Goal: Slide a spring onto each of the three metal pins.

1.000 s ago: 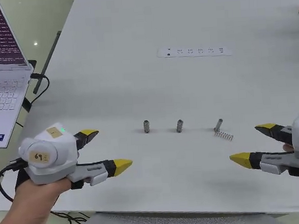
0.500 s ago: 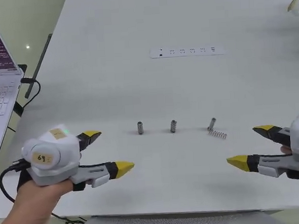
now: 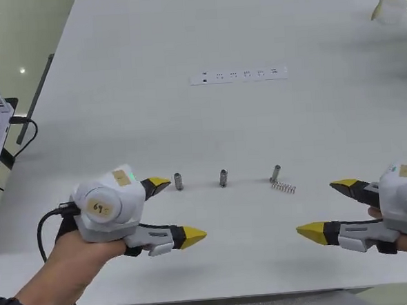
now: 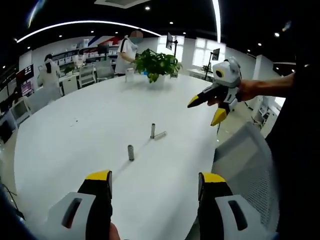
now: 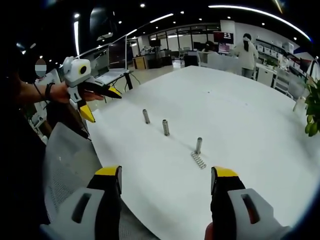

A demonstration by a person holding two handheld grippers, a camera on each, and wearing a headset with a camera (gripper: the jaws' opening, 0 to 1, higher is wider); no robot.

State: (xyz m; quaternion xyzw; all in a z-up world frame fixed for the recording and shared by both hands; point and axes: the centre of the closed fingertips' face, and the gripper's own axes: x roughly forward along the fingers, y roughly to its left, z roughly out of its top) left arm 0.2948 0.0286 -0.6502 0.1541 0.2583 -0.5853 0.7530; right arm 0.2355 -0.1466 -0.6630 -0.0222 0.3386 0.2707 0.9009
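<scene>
Both grippers are hovering over the near edge of the white table (image 3: 117, 95). The left gripper (image 3: 178, 209) and right gripper (image 3: 324, 207) are holding their jaws wide apart, grasping nothing. In the upright row of three, the left pin (image 3: 178, 182) and middle pin (image 3: 223, 178) appear to be carrying springs already, though the coils are too small to confirm. The right pin (image 3: 275, 173) is standing bare, with the loose spring (image 3: 284, 187) lying on its side just beside its base. The spring is likely behaving as a light, thin, compressible part, prone to rolling or flicking away. A gentle pinch across its middle coils, leaving one end free for the pin tip, is looking advisable.
</scene>
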